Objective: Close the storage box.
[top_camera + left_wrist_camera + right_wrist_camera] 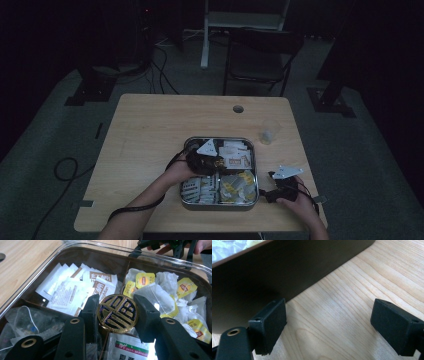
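The round gold knob (117, 313) with its dark blue fret pattern sits dead centre in the left gripper view, pinched from both sides between the two black jaws of the left gripper (117, 315) — clenched on it, no gap showing on either side. Through the clear lid (37, 275) beneath it I can see a divided box: white sachets (72, 290) in the upper left of the frame, yellow-tagged tea bags (162, 290) to the right, darker bags at lower left. From the high view, the left gripper (204, 160) hovers over the middle of the tea box (252, 170), which lies in the lower centre of the table (150, 130), a small clear cup (268, 131) off to its upper right. To my eye the step in hand is lifting the lid by its knob; the next move looks to call for a straight upward pull, with the box kept from rising along with it. The right gripper (272, 192) rests on the wood just beside the box's lower right corner, its jaws spread wide with nothing between them — the dark box wall fills the upper left of the right gripper view — well placed to brace the base.
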